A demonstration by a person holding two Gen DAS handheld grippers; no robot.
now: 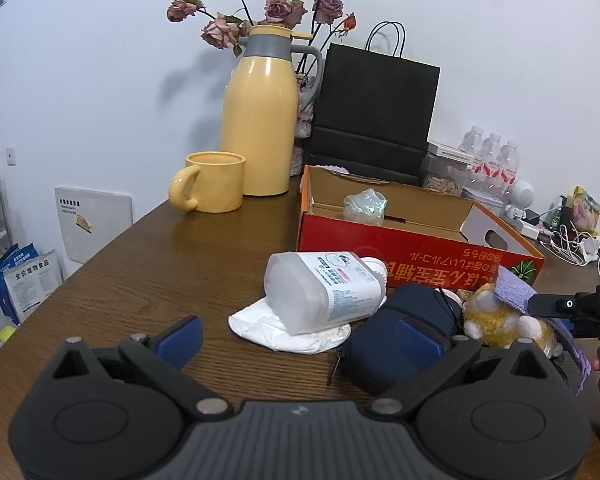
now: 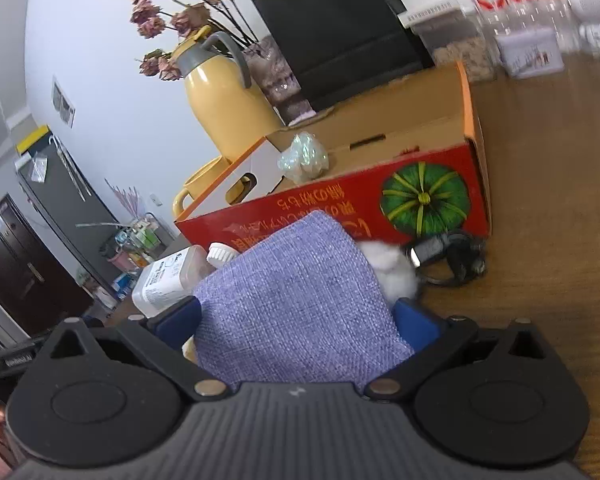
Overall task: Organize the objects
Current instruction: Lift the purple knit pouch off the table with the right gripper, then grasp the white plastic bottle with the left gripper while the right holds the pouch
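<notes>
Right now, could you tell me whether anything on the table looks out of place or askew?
Yes: the white plastic bottle lies tipped on its side, resting partly on a crumpled white packet, in front of the red cardboard box. Nothing appears spilled. The right tongs grip a purple cloth.

Red carton (image 1: 420, 250), beyond the tongs: inverted yellow Japanese print, pumpkin emblem. Blue bag (image 1: 32, 280), far left: "全价宠物食品". Bottle (image 1: 324, 292) label: illegible.

black ribbed tool (image 1: 300, 344), blue pads (image 1: 182, 340), silver screws.
</notes>
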